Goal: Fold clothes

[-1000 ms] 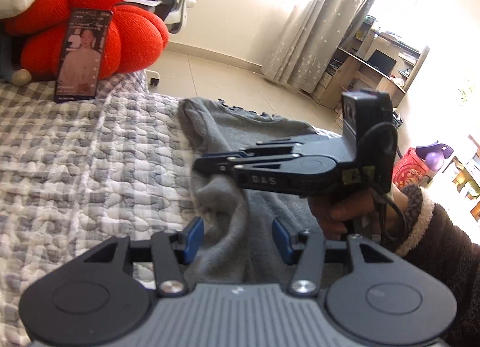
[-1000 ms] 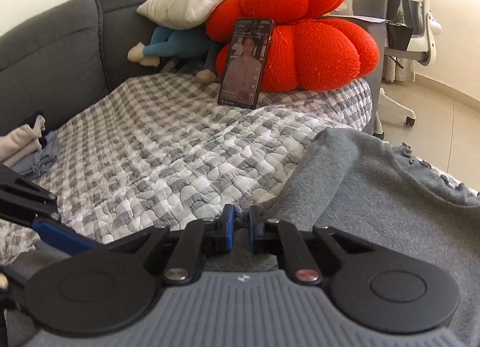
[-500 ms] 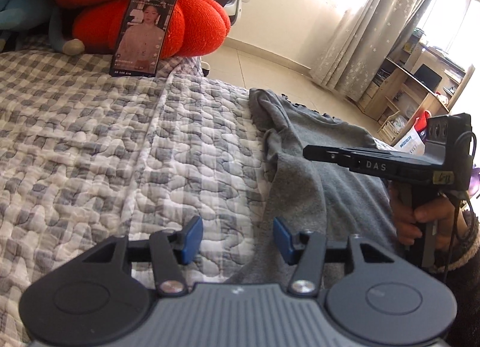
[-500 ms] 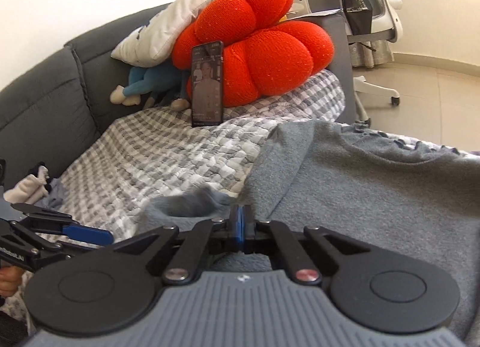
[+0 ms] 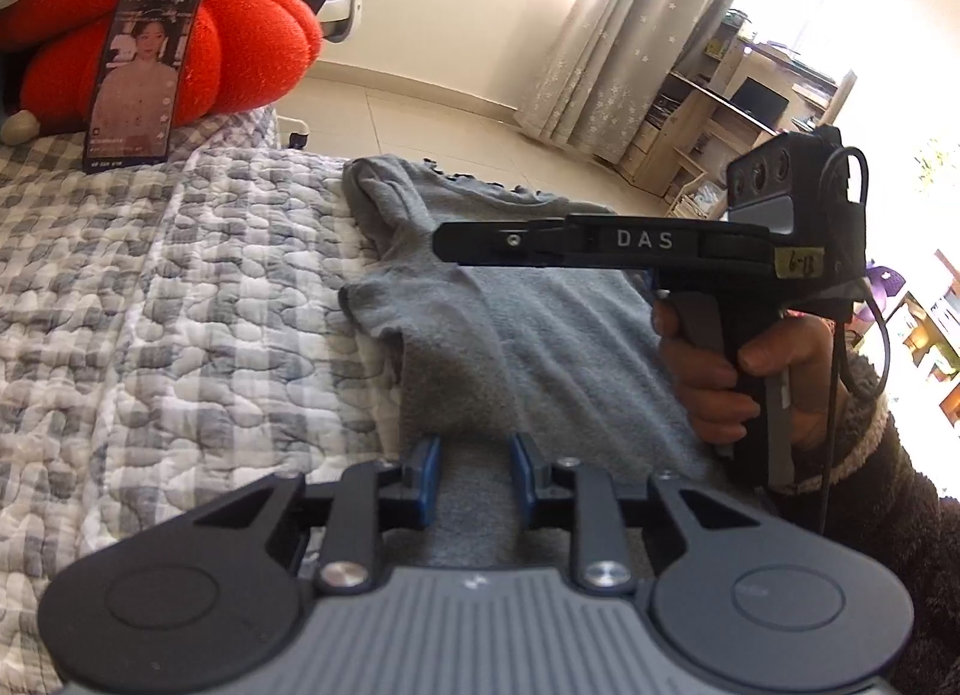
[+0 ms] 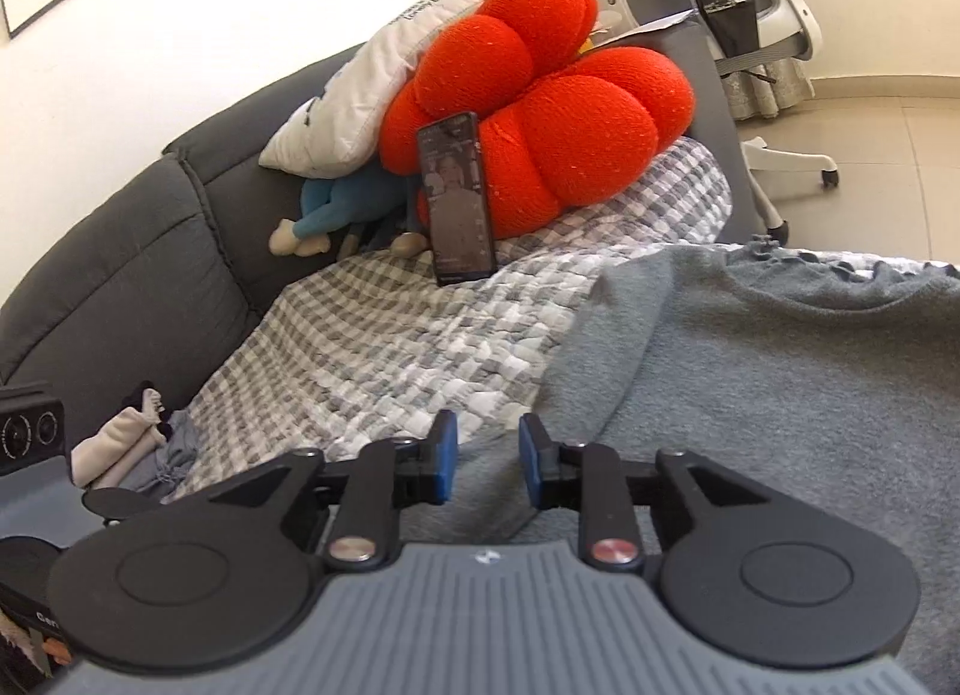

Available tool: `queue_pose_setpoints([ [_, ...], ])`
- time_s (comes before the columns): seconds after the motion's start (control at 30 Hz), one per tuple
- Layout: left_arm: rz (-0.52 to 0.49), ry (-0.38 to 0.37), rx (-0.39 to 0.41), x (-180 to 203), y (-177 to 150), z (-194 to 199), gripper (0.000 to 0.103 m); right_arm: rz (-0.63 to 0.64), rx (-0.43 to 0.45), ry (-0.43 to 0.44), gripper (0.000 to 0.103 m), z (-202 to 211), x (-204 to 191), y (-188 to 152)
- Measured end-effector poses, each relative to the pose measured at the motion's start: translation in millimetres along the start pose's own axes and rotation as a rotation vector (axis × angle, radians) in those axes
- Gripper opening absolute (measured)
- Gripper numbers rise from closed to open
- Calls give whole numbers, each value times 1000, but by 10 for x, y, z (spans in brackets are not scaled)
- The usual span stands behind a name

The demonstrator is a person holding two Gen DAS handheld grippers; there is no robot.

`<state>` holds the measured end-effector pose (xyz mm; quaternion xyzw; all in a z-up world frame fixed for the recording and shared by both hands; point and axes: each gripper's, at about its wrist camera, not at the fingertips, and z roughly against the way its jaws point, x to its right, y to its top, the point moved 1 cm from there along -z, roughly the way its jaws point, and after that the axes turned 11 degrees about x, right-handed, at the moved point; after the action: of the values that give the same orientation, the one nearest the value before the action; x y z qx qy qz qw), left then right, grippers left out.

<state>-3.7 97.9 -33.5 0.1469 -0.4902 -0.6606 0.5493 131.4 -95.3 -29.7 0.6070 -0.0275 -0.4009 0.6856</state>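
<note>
A grey sweater [image 5: 540,335] lies flat on the checked quilt [image 5: 180,287], with one sleeve [image 5: 384,305] folded in over its left edge. My left gripper [image 5: 474,479] hovers open just above the sweater's near hem, nothing pinched between its blue fingers [image 5: 429,479]. My right gripper [image 5: 447,242] is seen side-on above the sweater's middle, held by a hand [image 5: 738,371]. In the right wrist view, the right gripper [image 6: 487,464] stands open over the sweater's [image 6: 780,383] left edge and holds nothing.
A phone [image 6: 459,203] leans on a red cushion [image 6: 558,137] at the sofa's far end, beside a white pillow [image 6: 360,101] and a blue plush toy [image 6: 342,209]. A small pile of clothes [image 6: 120,443] lies by the sofa back. An office chair [image 6: 774,35] stands on the floor.
The right gripper, shut on the grey sleeve before, has opened and lifted, leaving the sleeve folded on the sweater. The left gripper moved over the near hem and its fingers narrowed a little.
</note>
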Motion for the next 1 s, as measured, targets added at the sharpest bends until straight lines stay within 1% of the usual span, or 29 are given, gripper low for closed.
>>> queue_pose_setpoints([
  [0.03, -16, -15, 0, 45, -2, -6, 26, 3, 1, 24, 39, -5, -40, 0],
  [0.17, -61, -87, -21, 185, -23, -64, 26, 65, -17, 79, 39, -48, -207, -34],
  [0.23, -83, -120, -35, 255, -38, -98, 26, 99, -45, 85, 40, -78, -249, -68],
  [0.33, -110, -138, -91, 356, -123, -212, 26, 137, -90, 69, 40, -142, -271, -128],
  [0.4, -136, -132, -113, 400, -158, -274, 26, 158, -104, 64, 40, -171, -282, -164],
  [0.57, -134, -102, -87, 381, -98, -185, 26, 206, -112, 54, 40, -200, -321, -210],
  [0.63, -134, -88, -74, 374, -73, -142, 28, 195, -114, 58, 40, -195, -300, -202],
  [0.73, -130, -61, -28, 343, -13, 7, 30, 160, -114, 65, 40, -180, -252, -176],
  [0.83, -131, -2, 21, 267, 59, 123, 36, 143, -114, 69, 40, -167, -239, -163],
  [0.87, -131, 19, 36, 235, 83, 151, 40, 140, -114, 70, 40, -164, -238, -161],
  [0.93, -114, 57, 49, 147, 121, 161, 42, 137, -114, 72, 40, -160, -238, -159],
  [1.0, -72, 79, 52, 50, 136, 146, 44, 132, -115, 73, 40, -157, -234, -156],
])
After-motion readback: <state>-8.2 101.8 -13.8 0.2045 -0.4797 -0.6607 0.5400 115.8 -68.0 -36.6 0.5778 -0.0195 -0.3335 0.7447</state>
